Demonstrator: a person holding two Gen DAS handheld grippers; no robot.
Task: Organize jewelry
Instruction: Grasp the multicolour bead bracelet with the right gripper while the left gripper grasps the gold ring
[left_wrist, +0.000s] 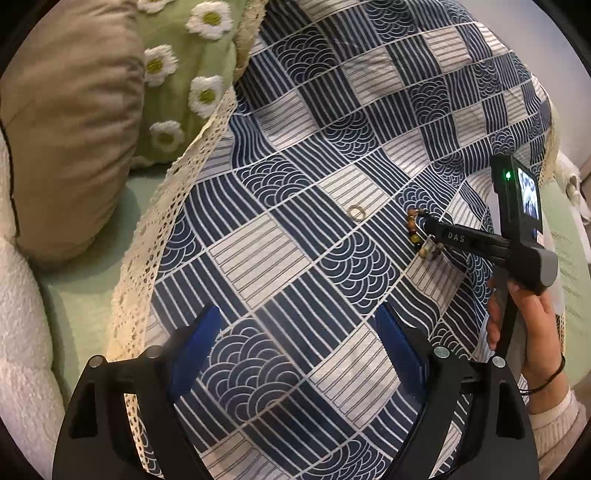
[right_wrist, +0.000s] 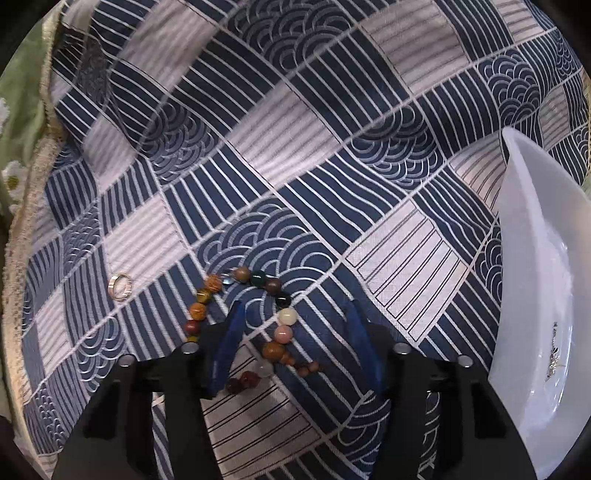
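Observation:
A bracelet of mixed coloured beads (right_wrist: 197, 311) lies in a loop on the blue and white patterned cloth (right_wrist: 332, 184). My right gripper (right_wrist: 293, 314) stands open over it. Its left finger is inside the loop and the right strand of beads lies between the blue pads, which do not press on it. A small metal ring (right_wrist: 120, 286) lies on the cloth to the left. In the left wrist view, the ring (left_wrist: 355, 212) and the bracelet (left_wrist: 413, 230) sit ahead, with the right gripper (left_wrist: 428, 236) on the beads. My left gripper (left_wrist: 299, 317) is open above bare cloth.
A white dish (right_wrist: 535, 258) stands at the right edge with a small silvery piece (right_wrist: 554, 354) in it. A green daisy cushion (left_wrist: 184, 81) and a tan cushion (left_wrist: 74, 129) lie at the left, beyond the cloth's lace border (left_wrist: 159, 229). A person's hand (left_wrist: 524, 325) holds the right gripper.

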